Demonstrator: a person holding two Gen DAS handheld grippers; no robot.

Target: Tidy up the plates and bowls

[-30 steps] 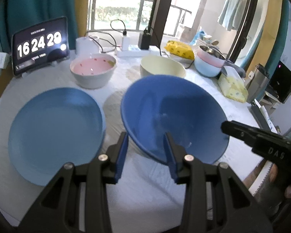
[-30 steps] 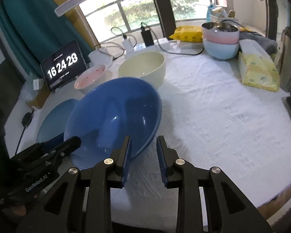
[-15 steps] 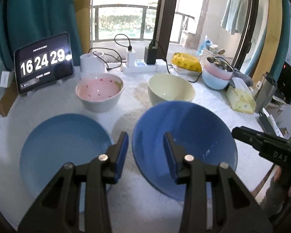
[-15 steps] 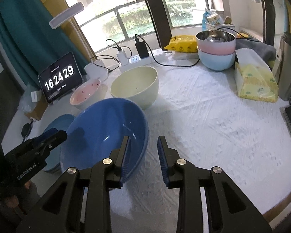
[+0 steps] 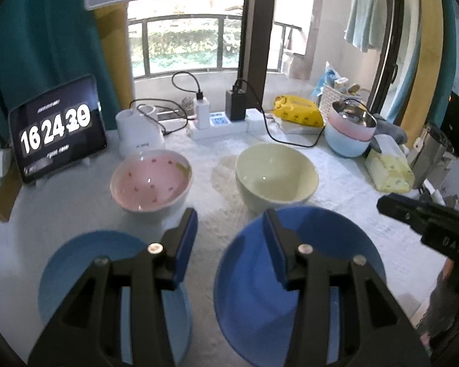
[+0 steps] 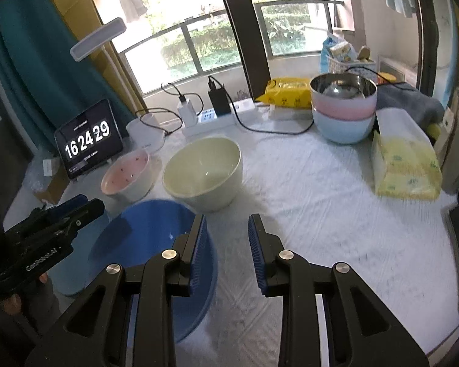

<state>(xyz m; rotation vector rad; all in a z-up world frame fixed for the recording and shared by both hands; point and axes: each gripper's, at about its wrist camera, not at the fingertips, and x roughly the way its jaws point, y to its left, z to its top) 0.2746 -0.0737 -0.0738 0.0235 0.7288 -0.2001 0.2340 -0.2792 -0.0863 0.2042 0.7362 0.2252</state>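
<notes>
A big dark blue bowl point(image 5: 330, 263) point(image 6: 143, 241) sits on the white tablecloth near the front edge. A light blue plate point(image 5: 76, 263) point(image 6: 64, 278) lies to its left. Behind them stand a pink bowl point(image 5: 151, 180) point(image 6: 127, 176) and a cream bowl point(image 5: 277, 177) point(image 6: 203, 171). My left gripper point(image 5: 228, 244) is open and empty, above the gap between plate and blue bowl. My right gripper point(image 6: 226, 244) is open and empty, above the blue bowl's right rim.
A stack of light blue, pink and steel bowls point(image 6: 342, 110) stands at the back right. A yellow tissue pack point(image 6: 404, 165), a clock tablet point(image 5: 58, 128), a white container point(image 5: 139, 134), a power strip with cables point(image 6: 211, 119) and a yellow bag point(image 5: 300, 110) line the table's back.
Both grippers have drawn back and up from the blue bowl, which went from tilted up to resting flat on the cloth. Both now hold nothing.
</notes>
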